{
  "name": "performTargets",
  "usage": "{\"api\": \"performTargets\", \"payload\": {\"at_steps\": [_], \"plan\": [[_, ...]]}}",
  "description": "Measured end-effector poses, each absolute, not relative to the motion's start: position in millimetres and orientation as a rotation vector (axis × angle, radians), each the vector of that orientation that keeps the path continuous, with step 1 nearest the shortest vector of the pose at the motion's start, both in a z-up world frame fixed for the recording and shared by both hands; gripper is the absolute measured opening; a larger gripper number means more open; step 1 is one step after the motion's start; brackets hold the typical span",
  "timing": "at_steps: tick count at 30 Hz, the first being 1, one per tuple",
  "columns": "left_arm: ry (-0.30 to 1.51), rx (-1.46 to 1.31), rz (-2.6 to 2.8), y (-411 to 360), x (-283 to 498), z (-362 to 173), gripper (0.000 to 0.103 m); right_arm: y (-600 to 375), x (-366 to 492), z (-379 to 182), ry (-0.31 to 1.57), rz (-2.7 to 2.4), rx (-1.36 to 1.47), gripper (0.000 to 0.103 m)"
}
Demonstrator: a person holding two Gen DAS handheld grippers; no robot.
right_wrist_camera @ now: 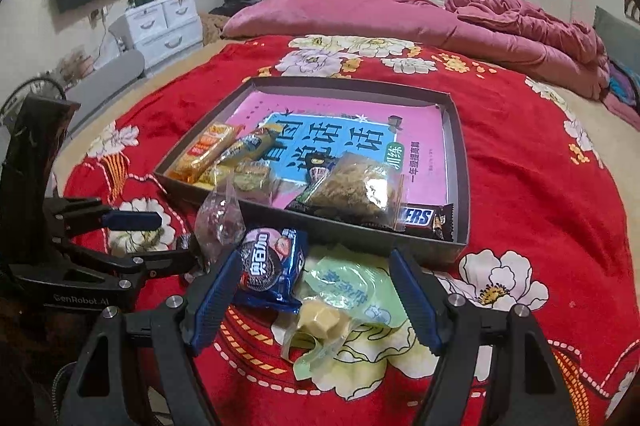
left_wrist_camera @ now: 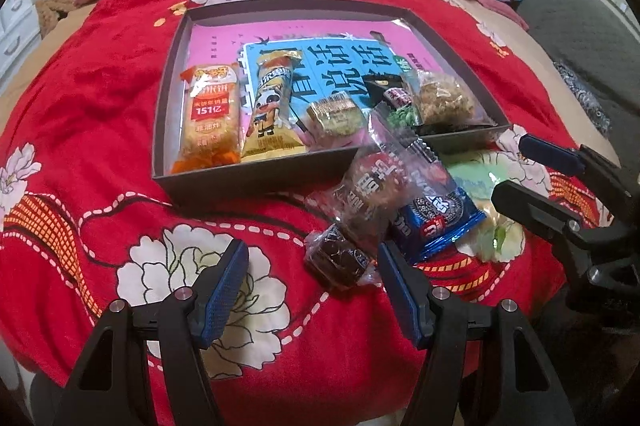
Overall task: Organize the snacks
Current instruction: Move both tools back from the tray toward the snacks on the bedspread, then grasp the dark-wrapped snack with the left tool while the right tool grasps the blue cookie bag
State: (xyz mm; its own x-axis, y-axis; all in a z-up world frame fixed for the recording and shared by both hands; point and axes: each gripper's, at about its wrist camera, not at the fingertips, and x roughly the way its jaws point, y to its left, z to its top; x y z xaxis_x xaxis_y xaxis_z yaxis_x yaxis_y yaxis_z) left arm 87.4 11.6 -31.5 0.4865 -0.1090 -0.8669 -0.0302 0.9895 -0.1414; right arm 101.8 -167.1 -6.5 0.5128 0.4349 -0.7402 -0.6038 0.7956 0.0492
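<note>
Hovering wide-open over loose snacks at bed's near edge: left gripper (left_wrist_camera: 312, 290), right gripper (right_wrist_camera: 316, 296); Oreo pack (right_wrist_camera: 272, 266) risking sliding off crinkly pile.

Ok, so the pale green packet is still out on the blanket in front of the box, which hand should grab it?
Right. The right gripper is open with the pale green packet between its fingers, while the left gripper sits over the dark brown cake packet, farther off.
</note>
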Motion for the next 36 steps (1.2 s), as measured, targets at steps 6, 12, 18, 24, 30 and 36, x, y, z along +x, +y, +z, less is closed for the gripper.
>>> {"api": "performTargets", "payload": {"at_steps": [6, 12, 18, 24, 30, 36], "plan": [[1.051, -0.115, -0.058, 10.5, 87.5, -33.8, 0.069, -160.1, 97.6, -11.5, 0.827, 0.633, -0.275, 0.076], [1.044, -0.067, -0.093, 3.9, 88.9, -35.6, 0.068, -153.0, 98.6, -19.7, 0.852, 0.644, -0.289, 0.076], [1.036, -0.029, -0.133, -2.6, 92.4, -37.7, 0.058, -146.6, 98.3, -27.9, 0.875, 0.654, -0.303, 0.076], [1.048, -0.045, -0.168, -2.6, 93.7, -43.9, 0.045, -143.4, 100.4, -33.9, 0.894, 0.658, -0.304, 0.076], [1.041, -0.066, -0.184, 2.4, 92.8, -43.9, 0.039, -137.4, 103.1, -38.4, 0.906, 0.665, -0.304, 0.076], [1.033, -0.084, -0.182, 8.8, 92.3, -41.8, 0.037, -128.4, 106.1, -45.2, 0.923, 0.677, -0.303, 0.076]]}}
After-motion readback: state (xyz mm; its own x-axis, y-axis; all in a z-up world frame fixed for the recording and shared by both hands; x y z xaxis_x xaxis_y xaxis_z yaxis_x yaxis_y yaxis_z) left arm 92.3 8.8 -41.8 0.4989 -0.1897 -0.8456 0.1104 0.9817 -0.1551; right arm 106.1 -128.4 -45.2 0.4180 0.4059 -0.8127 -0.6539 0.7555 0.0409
